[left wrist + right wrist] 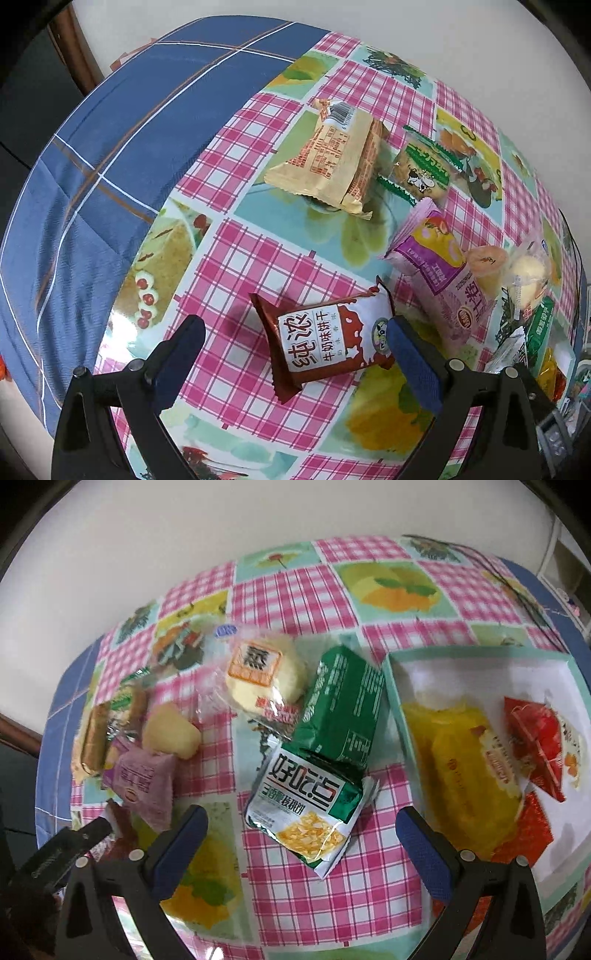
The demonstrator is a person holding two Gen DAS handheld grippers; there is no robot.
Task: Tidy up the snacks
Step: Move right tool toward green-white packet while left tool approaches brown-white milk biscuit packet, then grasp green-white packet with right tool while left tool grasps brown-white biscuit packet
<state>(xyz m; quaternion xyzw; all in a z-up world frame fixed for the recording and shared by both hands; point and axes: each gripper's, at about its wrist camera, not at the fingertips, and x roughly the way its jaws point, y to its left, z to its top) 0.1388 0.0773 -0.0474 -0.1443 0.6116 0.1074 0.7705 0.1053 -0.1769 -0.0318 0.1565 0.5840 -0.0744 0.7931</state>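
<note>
My left gripper (295, 332) stands open just above the tablecloth, and a brown-and-white milk biscuit packet (325, 341) lies between its fingers, close to the right one. Beyond it lie a beige wafer packet (328, 158), a green-trimmed cookie packet (421, 170) and a purple cake packet (436, 266). My right gripper (301, 825) is open over a white-and-green cracker packet (310, 812), which leans on a dark green packet (343, 705). A white tray (546, 664) at the right holds a yellow packet (465, 771) and red packets (539, 746).
A steamed cake in clear wrap (258, 675), a small yellow jelly cup (170, 731), a purple packet (147, 782) and a wafer packet (96, 734) lie left of my right gripper. Blue plaid cloth (110, 166) covers the surface left of the checked tablecloth (236, 258). A white wall stands behind.
</note>
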